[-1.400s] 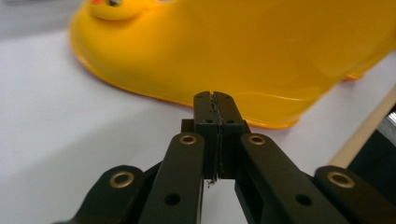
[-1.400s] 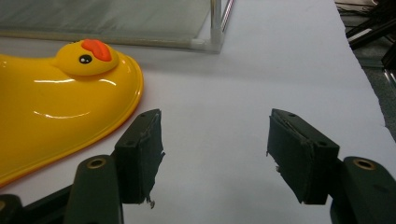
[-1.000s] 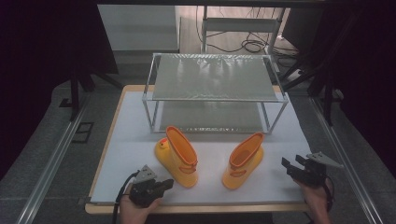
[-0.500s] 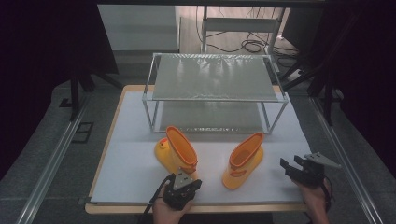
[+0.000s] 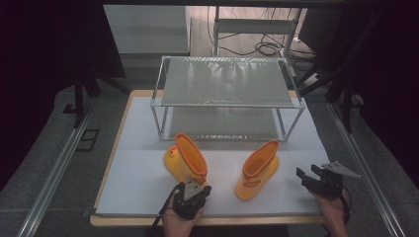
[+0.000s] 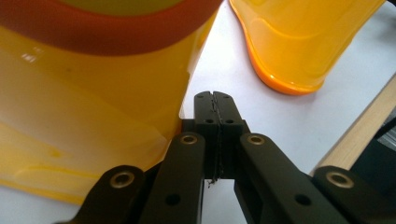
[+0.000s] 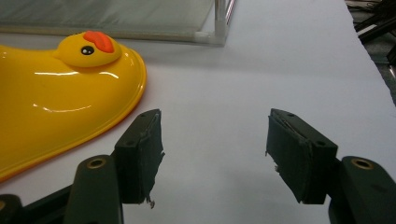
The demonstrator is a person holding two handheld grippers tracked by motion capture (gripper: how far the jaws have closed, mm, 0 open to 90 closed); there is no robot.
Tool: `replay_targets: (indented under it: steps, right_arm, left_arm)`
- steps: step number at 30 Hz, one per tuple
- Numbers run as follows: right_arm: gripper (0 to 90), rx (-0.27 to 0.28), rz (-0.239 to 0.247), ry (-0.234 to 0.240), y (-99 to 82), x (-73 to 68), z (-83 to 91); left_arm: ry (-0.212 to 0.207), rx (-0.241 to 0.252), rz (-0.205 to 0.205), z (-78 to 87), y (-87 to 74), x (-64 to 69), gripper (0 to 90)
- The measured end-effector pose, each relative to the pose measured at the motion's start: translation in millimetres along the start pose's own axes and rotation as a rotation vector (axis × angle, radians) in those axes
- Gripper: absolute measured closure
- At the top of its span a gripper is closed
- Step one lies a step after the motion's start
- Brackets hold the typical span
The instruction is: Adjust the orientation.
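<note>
At the counter's (image 5: 148, 197) near edge, the left claw (image 5: 193, 188) has its jaws pressed together on nothing, its tip just beside the shaft of the left glossy yellow rubber boot with an orange rim (image 5: 185, 159). Near the right front corner, the right claw (image 5: 307, 176) stands with jaws wide apart, nothing between them (bare white counter below). The right yellow rubber boot with a duck face on its toe (image 5: 257, 169) stands between the claws, a little apart from the first. Beyond, toward the far edge, stands a two-tier metal-framed shelf with frosted panels (image 5: 225, 89).
</note>
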State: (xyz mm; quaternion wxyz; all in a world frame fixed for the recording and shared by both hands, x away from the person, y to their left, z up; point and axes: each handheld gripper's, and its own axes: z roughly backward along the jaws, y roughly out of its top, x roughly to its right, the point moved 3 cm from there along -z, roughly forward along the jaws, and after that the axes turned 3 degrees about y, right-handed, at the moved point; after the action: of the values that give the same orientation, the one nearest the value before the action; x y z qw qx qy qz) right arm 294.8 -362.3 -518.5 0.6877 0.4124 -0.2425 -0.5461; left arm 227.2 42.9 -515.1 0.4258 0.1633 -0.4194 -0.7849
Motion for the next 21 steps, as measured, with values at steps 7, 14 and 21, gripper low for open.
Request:
replay_targets:
  steps: [7,14,21]
  right_arm:
    - [35.8,-0.004,-0.008,-0.001,-1.3,3.1,-0.3]
    - [36.0,-0.011,-0.013,0.0,-1.8,3.9,-0.3]
    - [36.3,-0.014,-0.012,0.002,-2.2,3.3,-0.9]
  left_arm:
    - [0.01,-0.005,0.022,16.1,-9.3,-15.8,90.0]
    - [0.017,-0.003,0.071,38.5,-22.8,-40.9,90.0]
    - [0.024,0.0,0.126,55.2,-32.6,-65.5,90.0]
